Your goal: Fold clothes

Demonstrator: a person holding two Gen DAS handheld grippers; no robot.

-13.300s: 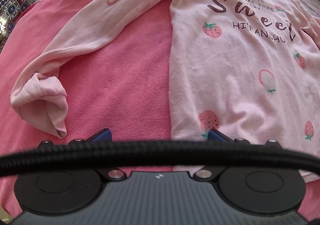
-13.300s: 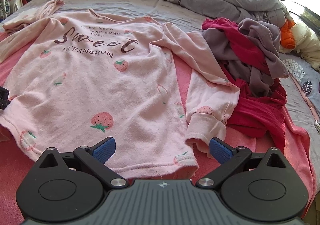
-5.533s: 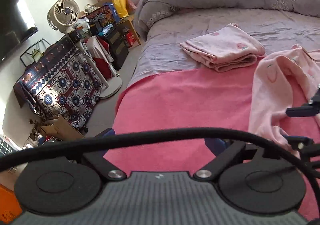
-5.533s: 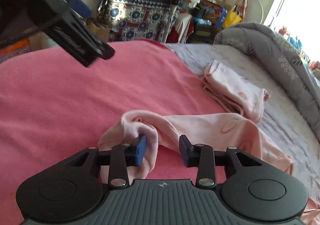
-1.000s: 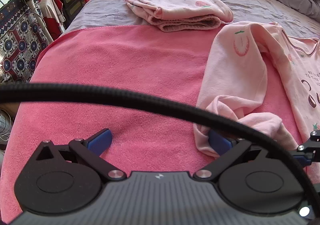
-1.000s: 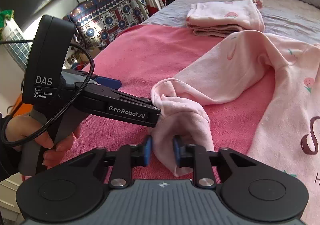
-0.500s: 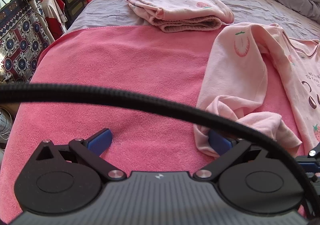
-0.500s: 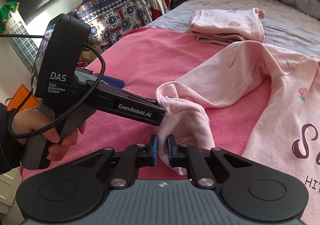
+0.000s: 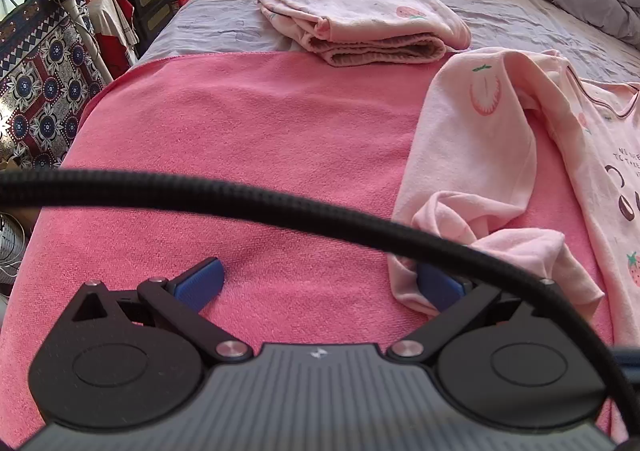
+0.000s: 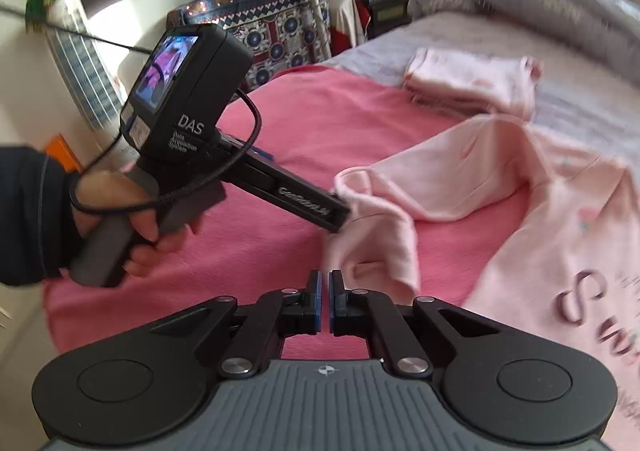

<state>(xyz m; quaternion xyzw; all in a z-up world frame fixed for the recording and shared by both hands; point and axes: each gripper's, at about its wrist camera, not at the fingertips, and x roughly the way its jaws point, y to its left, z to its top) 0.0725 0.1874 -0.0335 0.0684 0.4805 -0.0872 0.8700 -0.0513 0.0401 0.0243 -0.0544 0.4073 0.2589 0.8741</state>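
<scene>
R gripper (image 10: 325, 301) closed, empty; sleeve cuff (image 10: 372, 247) blurred, partly hides L gripper (image 9: 318, 283).

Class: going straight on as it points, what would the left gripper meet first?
Probably the pink blanket, bare between the left gripper's open jaws; the sleeve cuff lies off to the side, over one jaw.

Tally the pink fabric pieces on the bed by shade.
Pale pink: 2, the folded garment and the strawberry top
Deep pink: 1, the blanket
Total: 3
</scene>
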